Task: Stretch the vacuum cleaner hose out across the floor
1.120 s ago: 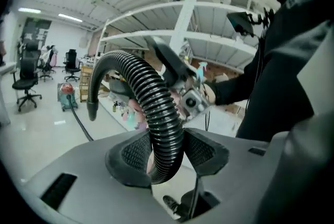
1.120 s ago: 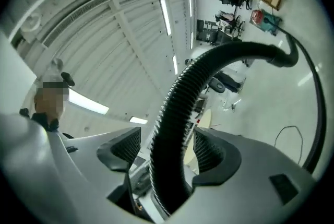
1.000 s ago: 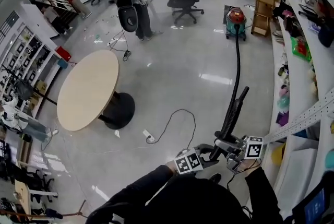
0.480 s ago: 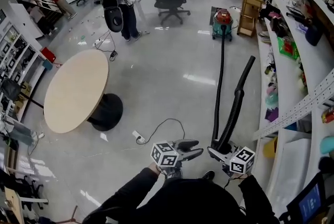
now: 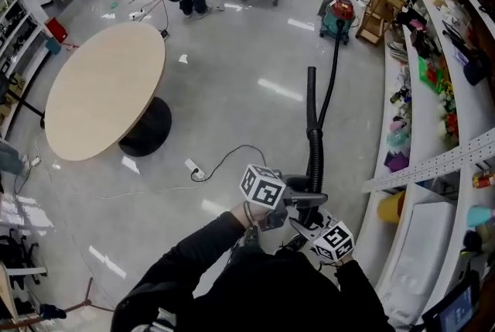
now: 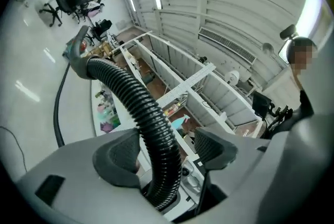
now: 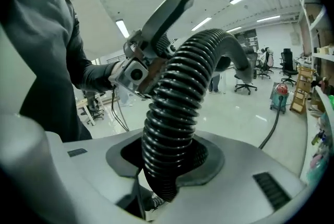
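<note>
Hose (image 5: 315, 156) is up off the floor (image 5: 232, 75) right in front of me, ribbed and black, passing through both grippers. Left gripper (image 5: 312, 200): jaws apart, just been opening. The hose runs through the gap, close against one pad and clear of the other, so I call that no grip. Right gripper (image 5: 298, 225): jaws just closed, now clamped on the hose, pads pressing from both sides. In the head view the left gripper sits just above the right one, very near it. Past my grippers the hose runs into a rigid black end tube (image 5: 312, 94) pointing away from me. A thinner-looking black run trails along the floor to the red-topped vacuum cleaner (image 5: 341, 13), parked near the shelves (image 5: 433, 160) at far right. I cannot tell where the two runs join.
</note>
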`<action>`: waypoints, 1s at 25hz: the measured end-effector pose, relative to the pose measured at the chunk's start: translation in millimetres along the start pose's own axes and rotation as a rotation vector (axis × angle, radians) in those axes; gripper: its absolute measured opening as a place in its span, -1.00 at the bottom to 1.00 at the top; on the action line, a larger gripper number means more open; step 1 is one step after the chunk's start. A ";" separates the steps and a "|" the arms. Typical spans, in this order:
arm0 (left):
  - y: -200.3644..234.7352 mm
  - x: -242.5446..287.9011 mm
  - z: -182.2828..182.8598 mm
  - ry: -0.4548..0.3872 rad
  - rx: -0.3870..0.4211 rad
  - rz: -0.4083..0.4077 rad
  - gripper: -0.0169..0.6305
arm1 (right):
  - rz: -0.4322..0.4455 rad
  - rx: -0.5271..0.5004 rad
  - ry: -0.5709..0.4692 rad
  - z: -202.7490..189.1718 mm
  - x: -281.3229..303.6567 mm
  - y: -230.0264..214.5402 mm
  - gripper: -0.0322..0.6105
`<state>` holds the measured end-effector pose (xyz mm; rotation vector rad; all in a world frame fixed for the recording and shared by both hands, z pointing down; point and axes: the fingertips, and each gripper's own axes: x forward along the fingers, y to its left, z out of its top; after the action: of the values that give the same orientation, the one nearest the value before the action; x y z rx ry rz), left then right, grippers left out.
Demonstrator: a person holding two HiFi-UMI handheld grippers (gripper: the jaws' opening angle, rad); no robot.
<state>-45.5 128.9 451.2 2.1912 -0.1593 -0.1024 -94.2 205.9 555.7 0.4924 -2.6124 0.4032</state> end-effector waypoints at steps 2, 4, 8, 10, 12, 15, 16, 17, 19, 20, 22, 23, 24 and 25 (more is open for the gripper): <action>-2.3 -19.3 -8.0 -0.030 -0.002 0.017 -0.23 | -0.035 0.005 0.025 -5.0 7.6 6.2 -0.41; -15.4 -35.3 -23.5 -0.038 0.028 0.012 -0.28 | -0.068 0.008 0.048 -10.4 13.8 18.1 -0.41; -45.0 -43.3 -54.3 -0.007 0.162 0.021 -0.35 | -0.149 0.016 0.068 -22.8 11.6 33.5 -0.11; -60.7 -36.4 -70.2 0.028 0.259 0.030 -0.36 | -0.169 0.025 0.065 -28.4 2.0 39.3 0.07; -78.5 -26.7 -89.3 0.071 0.355 0.036 -0.36 | -0.174 0.037 0.049 -35.8 -14.6 47.8 0.08; -106.4 -8.7 -123.6 0.125 0.438 0.040 -0.36 | -0.197 0.100 -0.016 -52.9 -61.1 63.0 0.10; -116.6 -0.8 -136.8 0.146 0.458 0.043 -0.36 | -0.201 0.133 -0.049 -59.1 -81.0 68.7 0.10; -126.4 8.5 -149.9 0.167 0.475 0.046 -0.36 | -0.200 0.171 -0.084 -65.4 -102.3 74.0 0.10; -145.7 31.3 -174.7 0.191 0.486 0.042 -0.36 | -0.191 0.239 -0.153 -78.2 -146.1 82.8 0.10; -155.6 43.4 -186.8 0.191 0.482 0.036 -0.36 | -0.192 0.249 -0.173 -85.5 -166.1 87.4 0.12; -171.6 65.2 -209.5 0.187 0.475 0.032 -0.36 | -0.214 0.194 -0.159 -103.7 -195.3 96.0 0.11; -177.0 73.9 -219.3 0.186 0.473 0.037 -0.36 | -0.239 0.117 -0.116 -114.4 -202.9 99.4 0.11; -181.5 80.6 -227.9 0.187 0.473 0.046 -0.36 | -0.273 0.007 -0.050 -125.2 -205.8 102.8 0.11; -185.4 85.2 -235.2 0.190 0.477 0.058 -0.36 | -0.313 -0.116 0.022 -134.9 -205.7 105.6 0.11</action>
<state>84.0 411.7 436.9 2.6523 -0.1502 0.1962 85.3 404.4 552.3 0.8343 -2.4640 0.1522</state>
